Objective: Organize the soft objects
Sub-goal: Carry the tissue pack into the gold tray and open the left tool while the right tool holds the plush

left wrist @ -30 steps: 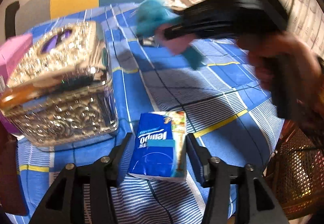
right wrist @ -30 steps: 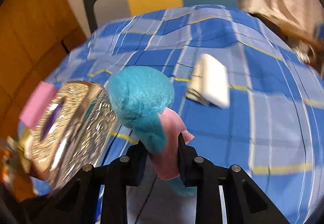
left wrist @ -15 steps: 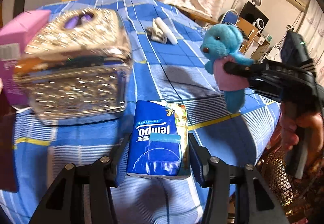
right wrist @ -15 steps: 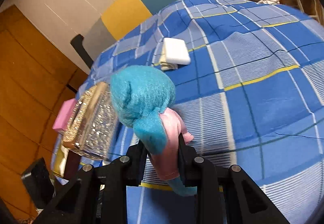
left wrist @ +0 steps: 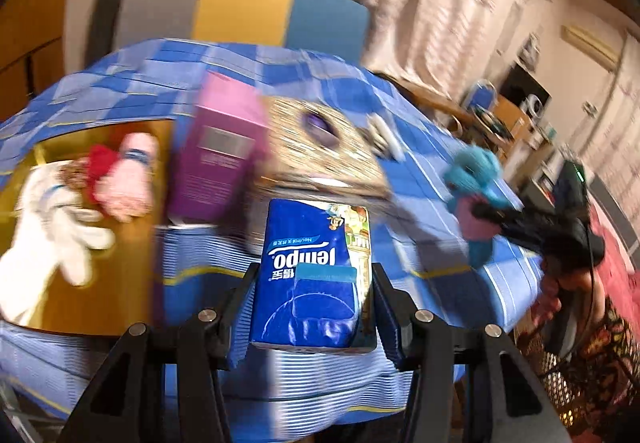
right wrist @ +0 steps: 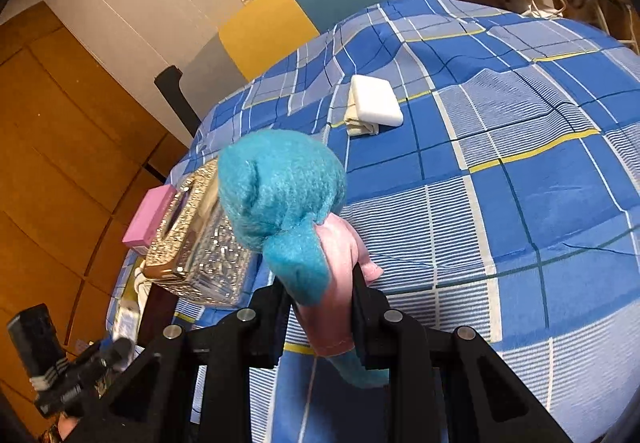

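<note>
Presently left hand-held gripper clamps tissue pack; right hand-held gripper clamps plush mid-body; both light, compressible.

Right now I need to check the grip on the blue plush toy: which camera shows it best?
The right wrist view: the blue plush toy is sharp and close, its pink body pinched in the right tool. The left wrist view shows it small, blurred and far off to the right.
</note>
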Available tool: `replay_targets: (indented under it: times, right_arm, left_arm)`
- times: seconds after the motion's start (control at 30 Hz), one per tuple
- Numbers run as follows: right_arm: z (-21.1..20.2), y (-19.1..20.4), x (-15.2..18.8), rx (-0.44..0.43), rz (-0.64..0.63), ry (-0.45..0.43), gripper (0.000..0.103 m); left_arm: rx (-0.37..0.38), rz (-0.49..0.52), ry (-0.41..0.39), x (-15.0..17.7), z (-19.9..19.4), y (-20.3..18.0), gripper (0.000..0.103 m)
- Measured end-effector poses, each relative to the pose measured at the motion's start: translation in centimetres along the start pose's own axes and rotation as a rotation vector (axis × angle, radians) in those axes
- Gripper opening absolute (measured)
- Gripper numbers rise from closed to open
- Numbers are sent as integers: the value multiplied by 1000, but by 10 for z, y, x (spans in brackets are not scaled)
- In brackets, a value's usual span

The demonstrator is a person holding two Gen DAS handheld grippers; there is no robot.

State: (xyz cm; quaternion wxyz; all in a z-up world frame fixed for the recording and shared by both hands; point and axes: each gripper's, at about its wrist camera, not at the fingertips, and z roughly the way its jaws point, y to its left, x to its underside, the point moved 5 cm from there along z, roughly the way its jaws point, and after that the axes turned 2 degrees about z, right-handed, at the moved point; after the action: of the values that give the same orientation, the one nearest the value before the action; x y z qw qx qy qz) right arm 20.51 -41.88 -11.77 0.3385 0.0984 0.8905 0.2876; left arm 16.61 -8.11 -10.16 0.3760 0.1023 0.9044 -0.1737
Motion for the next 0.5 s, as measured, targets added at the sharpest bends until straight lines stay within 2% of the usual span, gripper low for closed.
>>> replay_targets:
  times: [0.13,0.33,0.5]
  right_arm:
    - [-12,7,4,-20,21,-32,27]
    - [-19,17,15,-47,57,-31,27]
    - [-26,39,21,-80,45,-41,27]
  left_arm:
    - [-64,-89,-43,-7,-19,51,52]
    - [-184,-263,-94,-9,-46,140,52]
    - [-297,-373,-103,-2,-56,203,52]
